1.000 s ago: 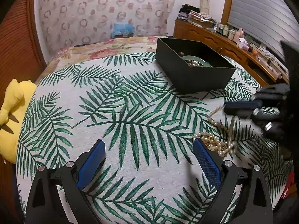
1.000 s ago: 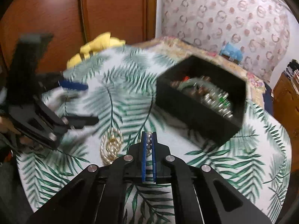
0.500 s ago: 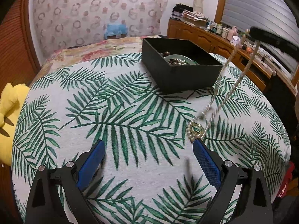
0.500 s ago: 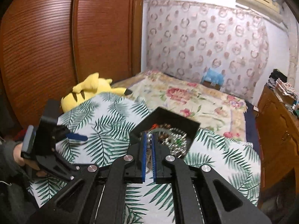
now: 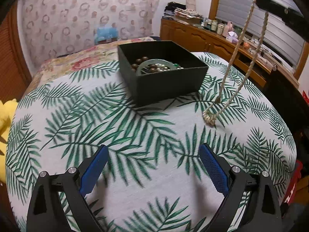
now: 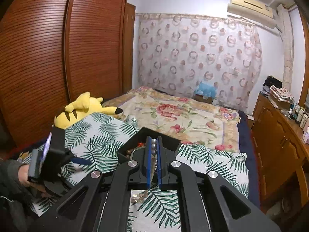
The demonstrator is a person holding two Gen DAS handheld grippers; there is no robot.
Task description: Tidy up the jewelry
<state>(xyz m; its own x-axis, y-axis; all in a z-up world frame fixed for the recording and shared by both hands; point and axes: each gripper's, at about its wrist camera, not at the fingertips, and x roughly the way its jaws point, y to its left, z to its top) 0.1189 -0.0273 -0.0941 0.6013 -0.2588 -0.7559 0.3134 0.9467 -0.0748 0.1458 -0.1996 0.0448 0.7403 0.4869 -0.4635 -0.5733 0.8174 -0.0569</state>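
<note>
A pearl necklace (image 5: 234, 61) hangs in two long strands from my right gripper (image 5: 260, 1), raised at the upper right of the left wrist view; its lower end (image 5: 209, 118) still rests on the palm-leaf tablecloth (image 5: 115, 116). In the right wrist view my right gripper (image 6: 154, 145) is shut on the necklace's pearls (image 6: 154, 147). A black box (image 5: 164, 73) holding beads and a green bangle stands behind and left of the strands. My left gripper (image 5: 152, 166) is open low over the cloth, with nothing between its blue pads (image 5: 213, 169).
A yellow plush toy (image 6: 81, 110) lies at the table's left edge. A floral bed (image 6: 173, 112) extends behind the table. A wooden sideboard (image 5: 222, 42) with bottles runs along the right wall, and a wooden wardrobe (image 6: 58, 58) stands on the left.
My right gripper has risen with the necklace, drawing it out of a heap into long hanging strands. The left gripper has shifted slightly across the table.
</note>
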